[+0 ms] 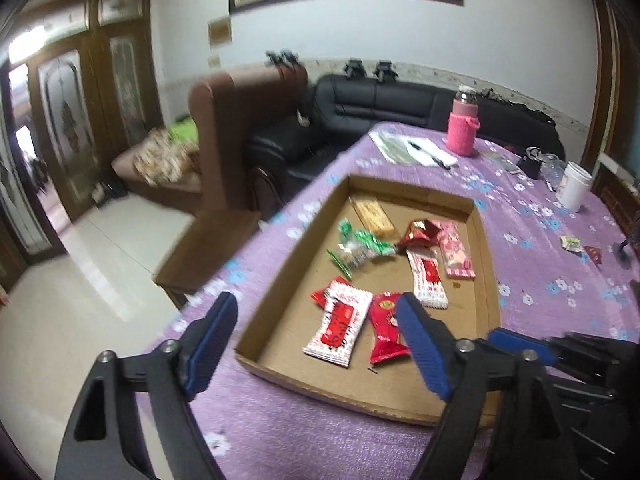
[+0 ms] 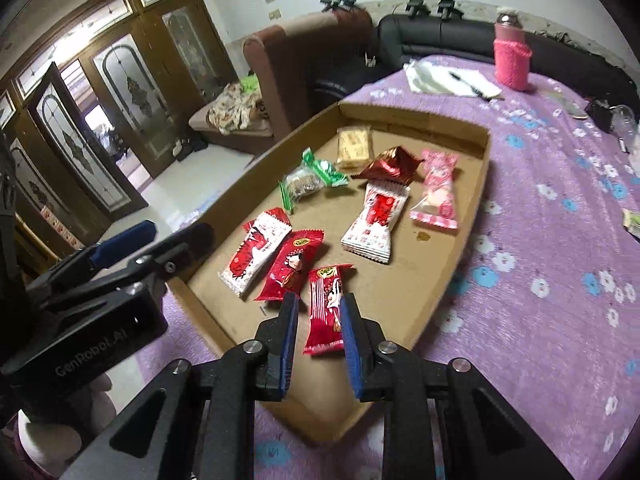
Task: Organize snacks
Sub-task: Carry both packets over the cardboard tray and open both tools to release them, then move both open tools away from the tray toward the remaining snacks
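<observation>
Both claws: black frames, ribbed blue pads (image 1: 420,340), silver screws, left claw (image 2: 120,248) marked "GenRobot.AI"

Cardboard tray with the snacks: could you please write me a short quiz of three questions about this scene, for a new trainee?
1. True or false: the left gripper has its jaws shut on a snack.
2. What stands on the purple tablecloth beyond the cardboard tray? A) a pink bottle B) a kettle C) a fruit bowl
3. Fill in: the small packet lying just left of the yellow biscuit pack has ____ wrapper ends.

Key: 1 false, the jaws stand wide open and grip nothing; 2 A; 3 green.
</observation>
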Tool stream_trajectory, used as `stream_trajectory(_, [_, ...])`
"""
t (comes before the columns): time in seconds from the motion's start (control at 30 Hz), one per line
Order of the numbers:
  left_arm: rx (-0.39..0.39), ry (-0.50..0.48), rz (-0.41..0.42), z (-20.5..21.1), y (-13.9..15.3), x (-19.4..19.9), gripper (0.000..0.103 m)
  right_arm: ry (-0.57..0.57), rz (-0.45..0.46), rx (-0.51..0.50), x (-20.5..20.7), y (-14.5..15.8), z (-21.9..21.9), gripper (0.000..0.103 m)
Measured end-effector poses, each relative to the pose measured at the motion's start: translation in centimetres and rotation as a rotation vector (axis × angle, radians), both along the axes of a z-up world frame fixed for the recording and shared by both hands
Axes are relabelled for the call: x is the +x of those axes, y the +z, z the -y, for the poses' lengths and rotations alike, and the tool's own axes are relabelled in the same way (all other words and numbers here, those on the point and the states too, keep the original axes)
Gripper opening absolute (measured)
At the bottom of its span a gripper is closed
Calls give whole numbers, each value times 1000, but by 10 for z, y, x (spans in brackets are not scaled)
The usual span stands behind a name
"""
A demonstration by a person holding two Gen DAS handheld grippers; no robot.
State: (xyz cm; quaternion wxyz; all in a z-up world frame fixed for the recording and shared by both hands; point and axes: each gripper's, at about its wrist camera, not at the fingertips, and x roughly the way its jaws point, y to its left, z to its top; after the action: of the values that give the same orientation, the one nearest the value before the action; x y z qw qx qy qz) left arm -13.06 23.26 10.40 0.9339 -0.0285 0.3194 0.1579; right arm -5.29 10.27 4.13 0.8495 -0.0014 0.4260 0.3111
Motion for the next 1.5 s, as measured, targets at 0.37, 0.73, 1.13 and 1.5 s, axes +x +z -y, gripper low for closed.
stream_trajectory(0.37, [75,-46,-7,41,13,-8,90,-88,27,21,-17,8,45,25])
stream_trajectory(0.73, [68,-95,-71,64,6,-1,90,-136,16,35,-21,4,74,25])
stream_trajectory(1.13, [59,-111,-107,69,-2,5,90,-140,12,31,-22,1,79,25])
stream_trajectory(1.5, [52,-127,-125,71,-7,7,90,-135,7,24,-23,-1,79,26])
